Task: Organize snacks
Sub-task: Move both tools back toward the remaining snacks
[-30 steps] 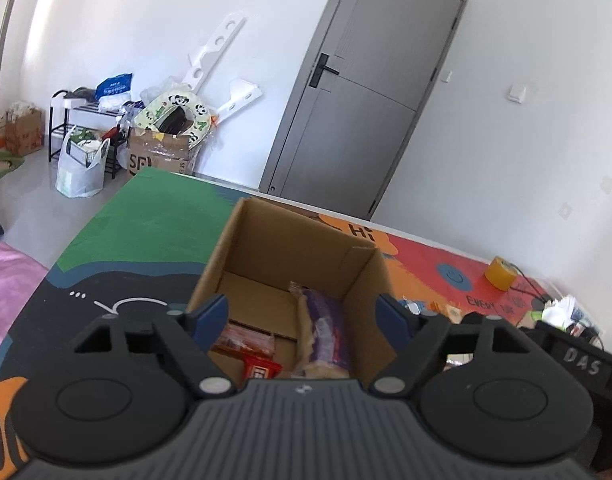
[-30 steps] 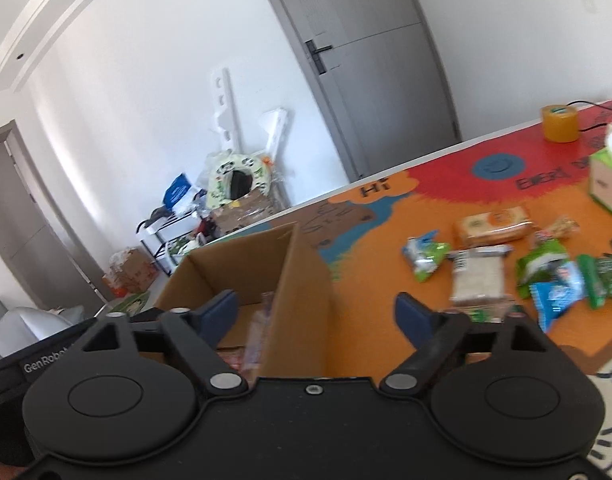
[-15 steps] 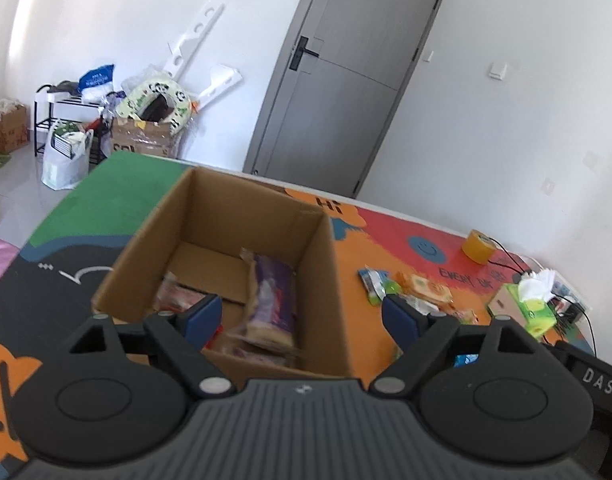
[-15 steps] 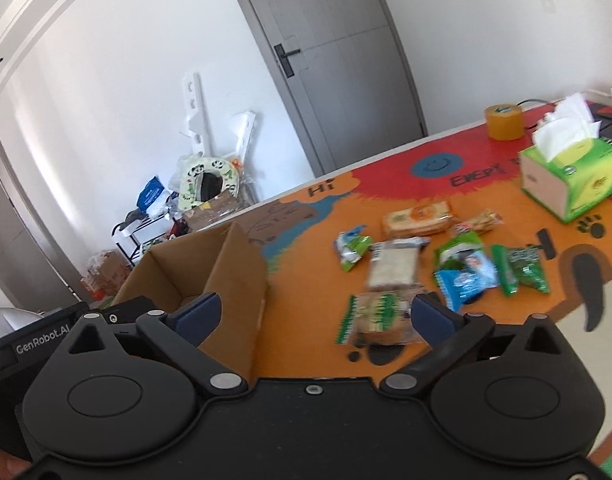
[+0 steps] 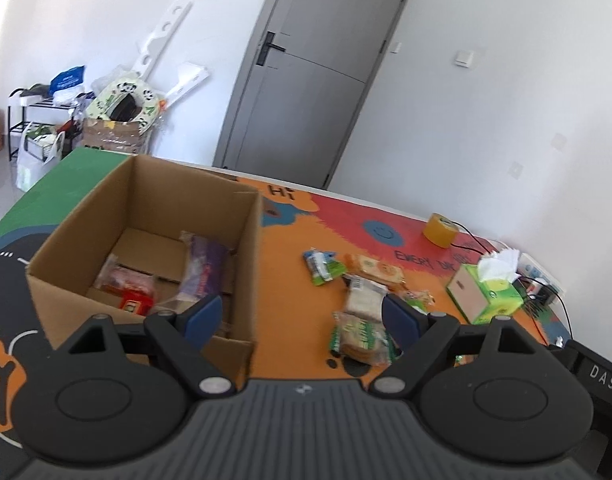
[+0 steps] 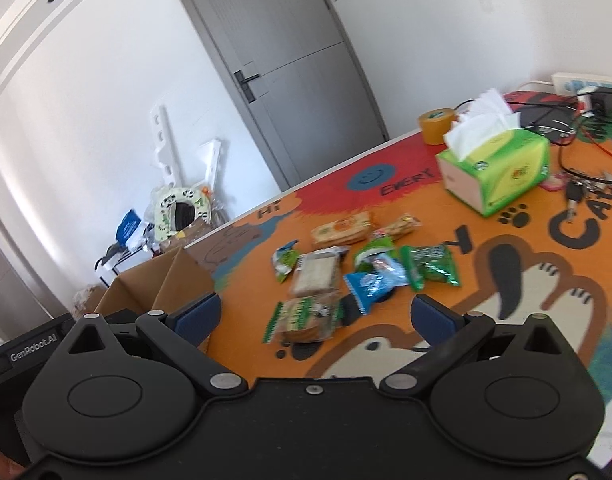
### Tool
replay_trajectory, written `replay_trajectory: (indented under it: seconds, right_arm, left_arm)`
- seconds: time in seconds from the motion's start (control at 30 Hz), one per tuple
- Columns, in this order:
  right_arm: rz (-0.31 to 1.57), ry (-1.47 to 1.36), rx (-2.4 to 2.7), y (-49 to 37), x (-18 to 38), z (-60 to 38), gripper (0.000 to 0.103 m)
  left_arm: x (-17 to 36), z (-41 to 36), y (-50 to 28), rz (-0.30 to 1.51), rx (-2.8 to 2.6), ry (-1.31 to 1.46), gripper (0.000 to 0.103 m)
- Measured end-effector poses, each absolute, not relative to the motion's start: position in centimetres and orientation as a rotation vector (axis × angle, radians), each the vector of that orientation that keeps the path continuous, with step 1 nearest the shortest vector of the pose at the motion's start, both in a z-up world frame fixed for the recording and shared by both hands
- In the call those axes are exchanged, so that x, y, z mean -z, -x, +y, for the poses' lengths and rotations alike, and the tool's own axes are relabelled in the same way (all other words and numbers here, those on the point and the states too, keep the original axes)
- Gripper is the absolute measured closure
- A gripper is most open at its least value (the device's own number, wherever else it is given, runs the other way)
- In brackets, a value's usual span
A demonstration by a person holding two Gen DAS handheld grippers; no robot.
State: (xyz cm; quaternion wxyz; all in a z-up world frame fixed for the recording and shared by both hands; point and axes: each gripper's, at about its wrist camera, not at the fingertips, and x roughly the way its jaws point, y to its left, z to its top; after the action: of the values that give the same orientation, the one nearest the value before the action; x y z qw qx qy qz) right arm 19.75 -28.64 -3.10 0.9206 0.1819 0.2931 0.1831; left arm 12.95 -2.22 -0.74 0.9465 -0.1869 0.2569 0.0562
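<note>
Colourful cartoon-printed table mat (image 6: 505, 280) carries scattered wrapped snack packets (image 6: 345, 268) right of an open brown cardboard box (image 5: 146, 216) holding several; left gripper (image 5: 302, 316) and right gripper (image 6: 313, 312) hover wide open, empty.

Right gripper (image 6: 313, 314) wide apart, nothing between the blue pads (image 6: 431, 316). It hangs above the colourful mat (image 6: 505, 272). Snack packets in a loose cluster ahead: green-striped biscuit pack (image 6: 302, 318) nearest, pale cracker pack (image 6: 315, 276) beyond it, blue packet (image 6: 371, 284), green foil packet (image 6: 431, 266), small green packet (image 6: 285, 258), orange cracker pack (image 6: 341, 228) farthest. Cardboard box (image 6: 162, 284) at left, open top, contents hidden. Green tissue box (image 6: 499, 168) to the right, tape roll (image 6: 437, 124) behind it. Grey door (image 6: 290, 68) in the far wall.
</note>
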Motion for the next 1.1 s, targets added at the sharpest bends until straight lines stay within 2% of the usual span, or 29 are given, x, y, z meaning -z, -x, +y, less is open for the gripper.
replay_trajectory:
  seconds: [0.43, 1.1]
  right_arm:
    - [0.625, -0.390, -0.336, -21.1, 4.3, -31.5, 0.000]
    - [0.654, -0.436, -0.306, -26.0, 8.3, -33.5, 0.001]
  left_arm:
    - [1.4, -5.3, -15.0, 0.544, -0.040, 0.352, 0.017]
    - [5.7, -9.5, -22.2, 0.666, -0.019, 0.302, 0.017]
